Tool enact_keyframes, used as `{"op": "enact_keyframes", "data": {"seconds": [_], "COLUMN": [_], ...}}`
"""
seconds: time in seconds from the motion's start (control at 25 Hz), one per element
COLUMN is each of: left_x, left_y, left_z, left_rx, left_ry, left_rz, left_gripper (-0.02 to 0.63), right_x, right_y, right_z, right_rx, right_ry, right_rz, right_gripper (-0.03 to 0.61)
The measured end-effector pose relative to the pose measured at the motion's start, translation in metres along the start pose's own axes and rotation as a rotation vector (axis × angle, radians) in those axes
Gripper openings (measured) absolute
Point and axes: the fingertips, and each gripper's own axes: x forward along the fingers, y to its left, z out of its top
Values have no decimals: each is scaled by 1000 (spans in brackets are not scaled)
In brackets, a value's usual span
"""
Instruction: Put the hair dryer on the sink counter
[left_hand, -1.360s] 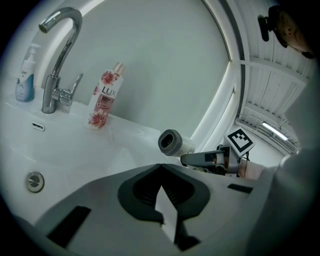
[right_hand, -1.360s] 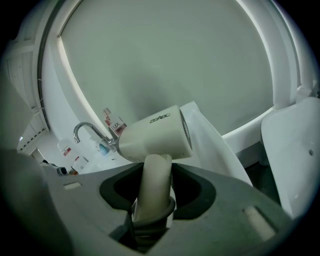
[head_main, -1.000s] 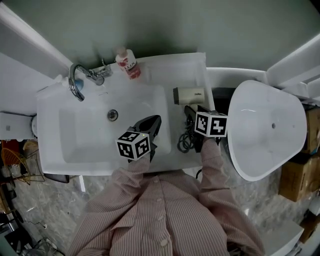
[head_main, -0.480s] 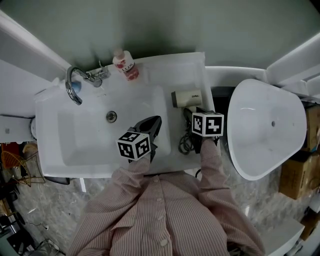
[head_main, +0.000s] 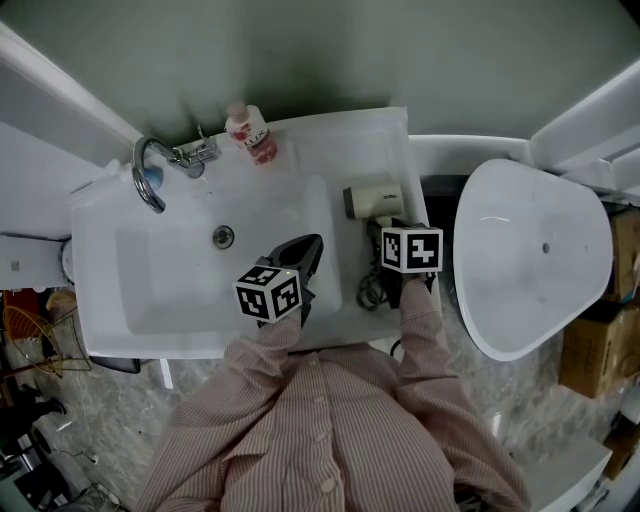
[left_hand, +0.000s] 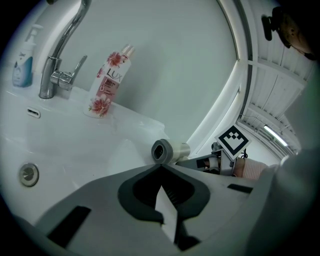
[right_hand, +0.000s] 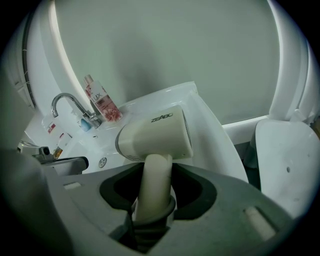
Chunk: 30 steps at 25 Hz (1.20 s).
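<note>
Cream plastic hair dryer (head_main: 374, 197) shifted slightly and looks set on the white sink counter (head_main: 372, 140). Your right gripper (right_hand: 157, 167) still clamps its handle; left gripper (left_hand: 160, 167) closed, empty.

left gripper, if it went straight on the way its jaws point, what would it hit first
Most likely the round end of the cream plastic hair dryer, directly beyond the shut tips of the left gripper. Depth is unclear, so it might pass just under it.
</note>
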Motion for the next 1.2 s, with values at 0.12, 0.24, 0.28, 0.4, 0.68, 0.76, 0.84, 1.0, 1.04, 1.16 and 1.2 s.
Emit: {"op": "enact_keyframes", "data": {"seconds": [0.12,0.24,0.28,0.4,0.68,0.76,0.84,1.0,1.04,1.16,1.2], "left_x": [0,-1,-2,-4,-13,-18,-22,-33,-36,-45,-48], "left_y": [-3,-8,-9,-13,-23,-27,-30,-39,-41,-47,-50], "left_z": [1,1,1,1,5,7,9,14,16,21,24], "left_rx": [4,16,19,27,56,67,80,111,121,159,174], "left_ry": [-4,-2,-1,-4,-24,-35,-48,-80,-87,-112,-121], "left_rz": [-6,-14,-17,-26,-43,-49,-55,-66,-68,-75,-78], "left_gripper": [2,2,2,2,2,2,2,2,2,2,2], "right_x": [1,1,1,1,-10,-19,-28,-49,-53,-63,-66], "right_y": [-2,-7,-8,-8,-9,-9,-7,2,6,16,19], "right_z": [-1,-1,-1,-2,-1,1,6,15,16,15,15], "right_rx": [21,42,40,24,30,31,9,-69,-79,-102,-110], "right_ry": [-4,-18,-22,-27,-107,-148,-190,-275,-289,-321,-330], "right_rz": [4,-1,-4,-11,-29,-31,-40,-64,-56,-33,-29], "right_gripper": [167,167,167,169,189,189,187,169,167,129,106]}}
